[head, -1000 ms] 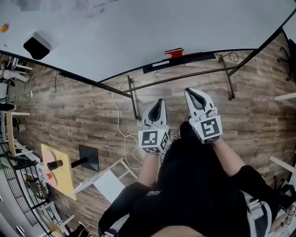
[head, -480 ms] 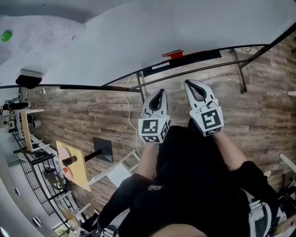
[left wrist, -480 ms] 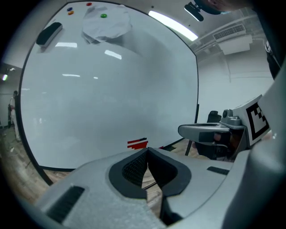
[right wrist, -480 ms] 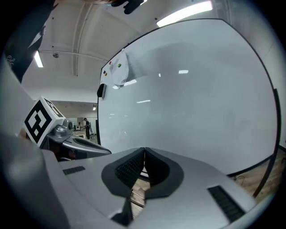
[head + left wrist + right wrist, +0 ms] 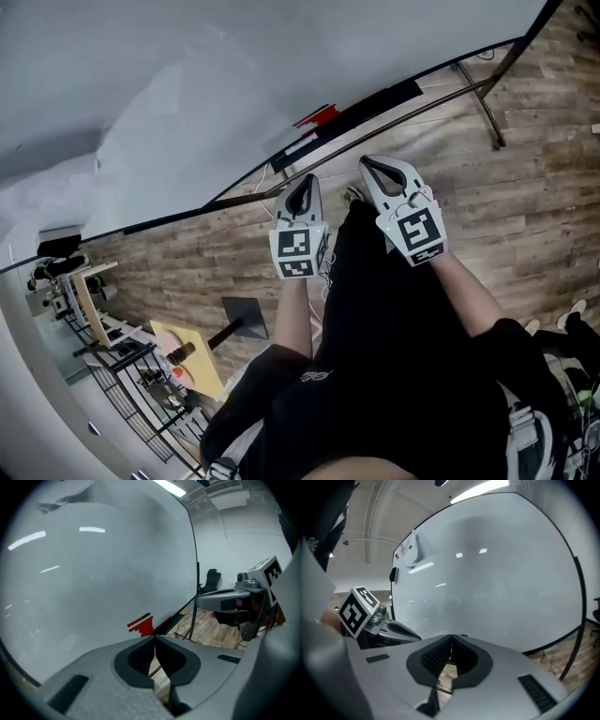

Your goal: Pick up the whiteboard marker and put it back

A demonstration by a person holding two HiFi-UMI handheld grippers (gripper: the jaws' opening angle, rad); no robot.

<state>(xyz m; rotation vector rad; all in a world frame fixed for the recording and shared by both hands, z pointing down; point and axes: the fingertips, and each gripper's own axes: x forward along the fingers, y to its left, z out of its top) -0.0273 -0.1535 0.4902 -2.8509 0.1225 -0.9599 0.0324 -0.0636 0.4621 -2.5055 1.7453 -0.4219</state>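
Observation:
A red item (image 5: 317, 116), perhaps the whiteboard marker, lies on the black tray (image 5: 375, 101) along the whiteboard's lower edge. In the left gripper view the red item (image 5: 143, 624) shows just beyond the jaw tips, apart from them. My left gripper (image 5: 305, 180) is shut and empty, pointing at the tray from a short way off. My right gripper (image 5: 369, 164) is beside it, also shut with nothing in it. Each shows in the other's view: the right gripper (image 5: 225, 599) and the left gripper (image 5: 391, 629). Both sets of tips, left gripper (image 5: 154, 639) and right gripper (image 5: 451, 637), meet.
The big whiteboard (image 5: 206, 84) fills the upper head view on a metal stand (image 5: 487, 117) over wooden floor (image 5: 525, 197). White cables (image 5: 328, 272) trail below the tray. Wire shelving (image 5: 103, 328), a yellow board (image 5: 192, 361) and a black base plate (image 5: 246, 319) sit lower left.
The head view has swung so the whiteboard tilts and fills more of the picture. Both grippers moved a little up the frame toward the tray, still side by side and shut.

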